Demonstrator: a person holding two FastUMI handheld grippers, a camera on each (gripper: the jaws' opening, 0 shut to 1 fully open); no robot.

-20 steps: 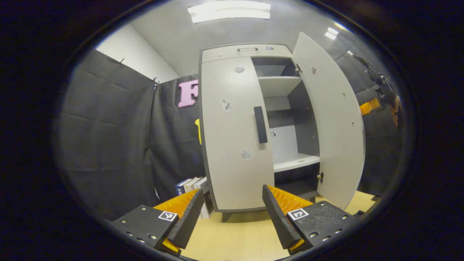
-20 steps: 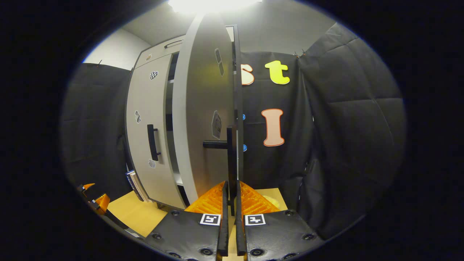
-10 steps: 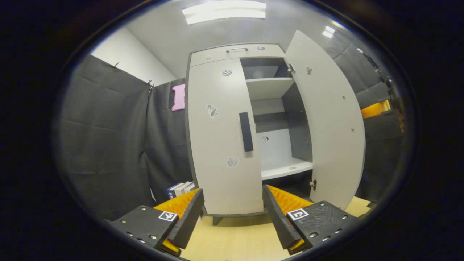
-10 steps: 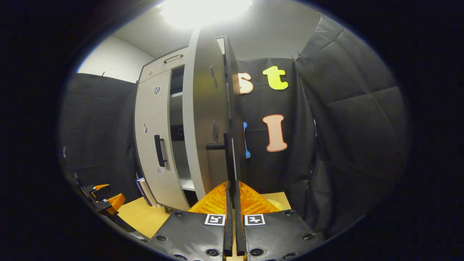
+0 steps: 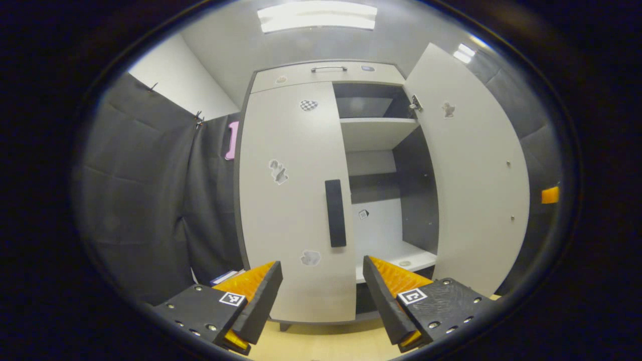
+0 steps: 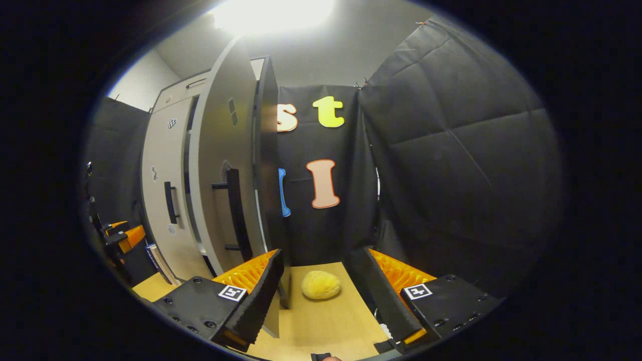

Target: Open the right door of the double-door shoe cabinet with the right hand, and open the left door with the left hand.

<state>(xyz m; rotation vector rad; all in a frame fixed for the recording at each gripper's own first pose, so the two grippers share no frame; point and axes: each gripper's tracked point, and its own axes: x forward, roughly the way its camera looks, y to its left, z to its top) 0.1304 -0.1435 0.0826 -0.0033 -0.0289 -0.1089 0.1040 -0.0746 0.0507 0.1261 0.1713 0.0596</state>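
Observation:
The light-grey shoe cabinet (image 5: 326,70) stands straight ahead in the left gripper view. Its left door (image 5: 286,210) is closed, with a dark vertical handle (image 5: 335,213) near its inner edge. The right door (image 5: 476,175) is swung wide open, baring the shelves (image 5: 376,133). My left gripper (image 5: 322,263) is open just short of the left door, below the handle and apart from it. In the right gripper view the open right door (image 6: 223,165) stands edge-on at left, its handle (image 6: 234,213) free. My right gripper (image 6: 318,253) is open beside it, holding nothing.
A yellow fluffy ball (image 6: 321,285) lies on the wooden floor board (image 6: 331,321) between my right fingers. Books (image 6: 158,258) lean at the cabinet's left foot. Black cloth walls (image 6: 451,175) close in on the right and behind. My left gripper (image 6: 123,235) shows far left.
My right gripper has let go of the right door's handle, opened, and swung to the door's right. My left gripper has moved closer to the left door.

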